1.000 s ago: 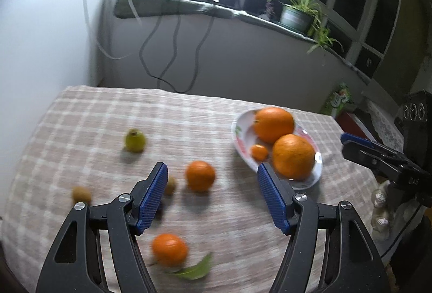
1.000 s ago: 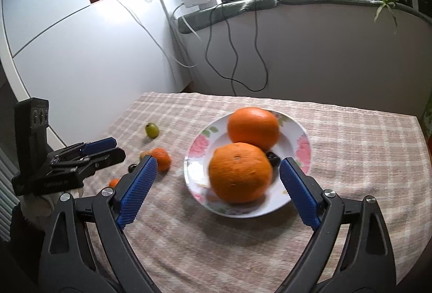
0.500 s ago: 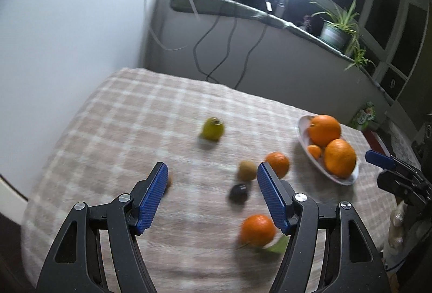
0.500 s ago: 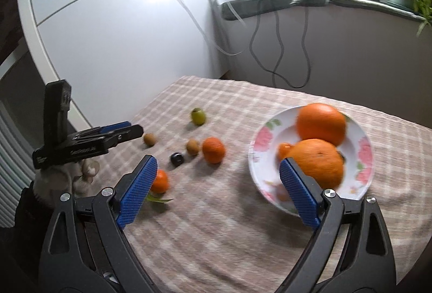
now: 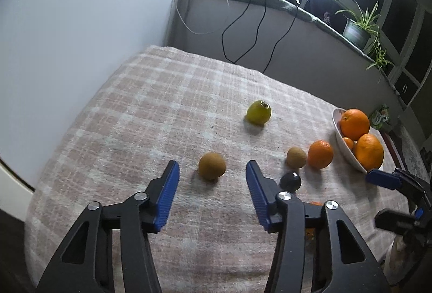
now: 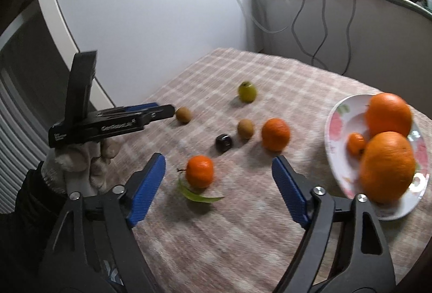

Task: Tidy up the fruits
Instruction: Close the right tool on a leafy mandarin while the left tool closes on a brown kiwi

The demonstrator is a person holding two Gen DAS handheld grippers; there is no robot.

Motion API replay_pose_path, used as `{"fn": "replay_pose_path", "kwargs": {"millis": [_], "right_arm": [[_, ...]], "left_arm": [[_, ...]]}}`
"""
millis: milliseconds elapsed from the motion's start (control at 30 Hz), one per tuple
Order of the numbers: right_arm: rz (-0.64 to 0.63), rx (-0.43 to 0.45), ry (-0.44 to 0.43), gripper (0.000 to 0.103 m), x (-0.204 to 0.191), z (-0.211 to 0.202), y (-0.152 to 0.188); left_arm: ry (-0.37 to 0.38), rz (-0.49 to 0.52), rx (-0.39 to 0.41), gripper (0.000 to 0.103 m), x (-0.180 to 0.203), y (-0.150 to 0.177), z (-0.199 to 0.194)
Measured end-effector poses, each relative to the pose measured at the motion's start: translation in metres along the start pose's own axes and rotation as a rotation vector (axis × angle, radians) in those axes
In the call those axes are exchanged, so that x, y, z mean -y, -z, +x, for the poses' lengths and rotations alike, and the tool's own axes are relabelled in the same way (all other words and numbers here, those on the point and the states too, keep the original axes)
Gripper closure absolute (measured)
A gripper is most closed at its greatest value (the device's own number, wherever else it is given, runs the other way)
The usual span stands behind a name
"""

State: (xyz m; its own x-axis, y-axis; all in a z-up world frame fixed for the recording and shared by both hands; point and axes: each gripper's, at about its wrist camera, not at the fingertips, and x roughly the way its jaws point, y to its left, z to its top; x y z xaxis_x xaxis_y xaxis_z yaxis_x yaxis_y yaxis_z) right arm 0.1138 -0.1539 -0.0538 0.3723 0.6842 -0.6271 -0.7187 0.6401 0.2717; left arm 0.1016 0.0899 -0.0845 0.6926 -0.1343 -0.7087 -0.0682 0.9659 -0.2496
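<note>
Gaping left claw (image 5: pixel 212 185) facing kiwi (image 5: pixel 212 165)

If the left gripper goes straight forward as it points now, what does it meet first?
Most likely the round brown kiwi-like fruit, which lies just beyond the open left gripper, centred between its blue pads. The exact gap is hard to judge.

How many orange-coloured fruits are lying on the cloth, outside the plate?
2: a leafy mandarin between the right gripper's open fingers, and another mandarin near the plate. Others may be hidden.
</note>
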Motion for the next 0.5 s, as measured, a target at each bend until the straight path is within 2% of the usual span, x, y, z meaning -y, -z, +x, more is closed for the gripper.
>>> {"fn": "replay_pose_path", "kwargs": {"millis": [133,500], "right_arm": [[-0.023,-0.047,-0.011,0.037,-0.01,0.019,0.0],[-0.042,-0.123,-0.018,0.049,-0.017,0.047,0.002]], "left_arm": [[0.006,0.019,-0.014,0.06,0.003,-0.001,0.009],[0.0,0.036,-0.033,0.063,0.004,-0.003,0.023]]}}
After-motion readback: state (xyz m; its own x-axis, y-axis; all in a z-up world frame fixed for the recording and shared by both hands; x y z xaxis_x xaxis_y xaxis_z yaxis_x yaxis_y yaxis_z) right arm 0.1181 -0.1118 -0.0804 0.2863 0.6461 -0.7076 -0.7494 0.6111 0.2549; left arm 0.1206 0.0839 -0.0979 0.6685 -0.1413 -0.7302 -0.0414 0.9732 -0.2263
